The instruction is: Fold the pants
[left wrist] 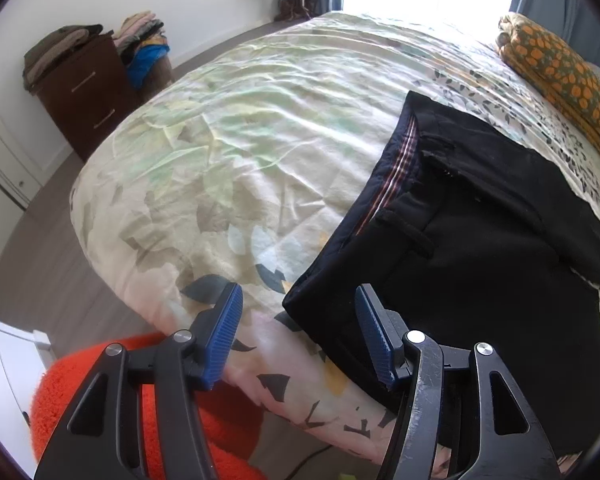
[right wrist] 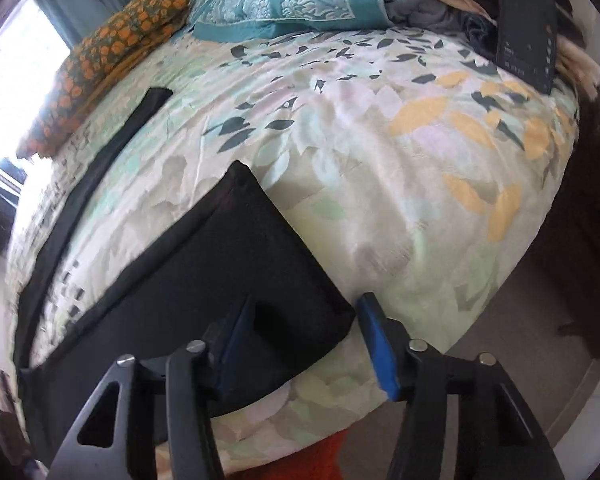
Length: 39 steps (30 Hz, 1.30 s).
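The black pants (left wrist: 480, 240) lie spread on the flowered bedspread (left wrist: 240, 140) near the bed's front edge, waistband toward the left gripper (left wrist: 298, 330) and a leg end under the right gripper (right wrist: 300, 340). Both grippers hang open with nothing held, so this looks like the approach before a fold. Next, each should close on its near corner of cloth.
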Tool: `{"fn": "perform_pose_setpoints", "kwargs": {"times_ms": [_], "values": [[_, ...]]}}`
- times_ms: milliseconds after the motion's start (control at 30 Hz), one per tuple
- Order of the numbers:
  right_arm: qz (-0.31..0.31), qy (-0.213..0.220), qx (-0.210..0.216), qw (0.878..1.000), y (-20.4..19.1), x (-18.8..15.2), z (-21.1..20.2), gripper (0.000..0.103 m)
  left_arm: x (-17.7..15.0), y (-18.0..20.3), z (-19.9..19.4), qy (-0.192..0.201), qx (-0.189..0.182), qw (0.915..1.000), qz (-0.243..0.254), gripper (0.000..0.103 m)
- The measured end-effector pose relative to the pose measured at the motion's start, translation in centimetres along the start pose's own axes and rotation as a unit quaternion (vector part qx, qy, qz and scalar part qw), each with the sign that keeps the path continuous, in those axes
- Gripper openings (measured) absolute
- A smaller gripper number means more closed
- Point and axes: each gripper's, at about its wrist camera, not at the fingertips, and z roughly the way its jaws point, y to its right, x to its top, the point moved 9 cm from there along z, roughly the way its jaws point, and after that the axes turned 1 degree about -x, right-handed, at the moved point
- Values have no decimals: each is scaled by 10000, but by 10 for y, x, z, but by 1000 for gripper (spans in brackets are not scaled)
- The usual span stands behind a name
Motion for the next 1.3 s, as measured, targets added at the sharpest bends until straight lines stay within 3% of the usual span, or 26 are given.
{"fn": "perform_pose_setpoints", "kwargs": {"times_ms": [67, 100, 133, 167, 300, 500, 633, 733, 867, 967, 1067, 1133, 1167, 1200, 1233, 1300], "values": [[-275, 117, -447, 9986, 3, 5, -2, 50, 6, 10, -14, 178, -79, 9998, 22, 63], [-326, 199, -723, 9967, 6, 8, -7, 58, 10, 18, -21, 277, -163, 9995, 36, 65], [-347, 311, -912, 9947, 6, 12, -15, 74, 14, 28, -29, 387, -270, 9989, 64, 66], [-362, 463, -978, 9935, 5, 17, -26, 80, 18, 41, -37, 499, -398, 9979, 114, 67], [-545, 1009, -525, 9920, -35, 38, -75, 83, 29, 110, -52, 708, -1036, 9909, 485, 69], [-1173, 927, 733, 9860, -172, 60, -99, 85, 41, 240, -31, 580, -1714, 9753, 1267, 71], [-1601, 614, 1544, 9730, -277, 56, -83, 85, 54, 308, -1, 653, -1605, 9690, 1764, 71], [-1980, 453, 1951, 9595, -358, 53, -57, 85, 62, 338, 30, 545, -1482, 9683, 1933, 71], [-2340, 210, 2345, 9433, -452, 48, -9, 85, 68, 352, 71, 542, -1207, 9700, 2040, 71], [-2604, -23, 2364, 9361, -497, 44, 36, 85, 60, 344, 108, 296, -919, 9735, 2074, 74], [-2908, -275, 1997, 9353, -504, 48, 92, 85, 57, 338, 112, 659, -1014, 9725, 1991, 84], [-2980, -614, 1498, 9407, -476, 57, 131, 83, 56, 340, 111, 730, -976, 9716, 2028, 85], [-3021, -727, 1275, 9419, -457, 67, 145, 75, 55, 341, 111, 786, -946, 9711, 2047, 86], [-3059, -685, 1436, 9387, -443, 81, 147, 66, 54, 342, 110, 851, -919, 9705, 2060, 86], [-3091, -591, 1531, 9368, -432, 99, 145, 68, 54, 342, 110, 900, -900, 9701, 2066, 86], [-3130, -295, 864, 9453, -398, 144, 147, 73, 54, 342, 110, 919, -892, 9700, 2065, 86]]}}
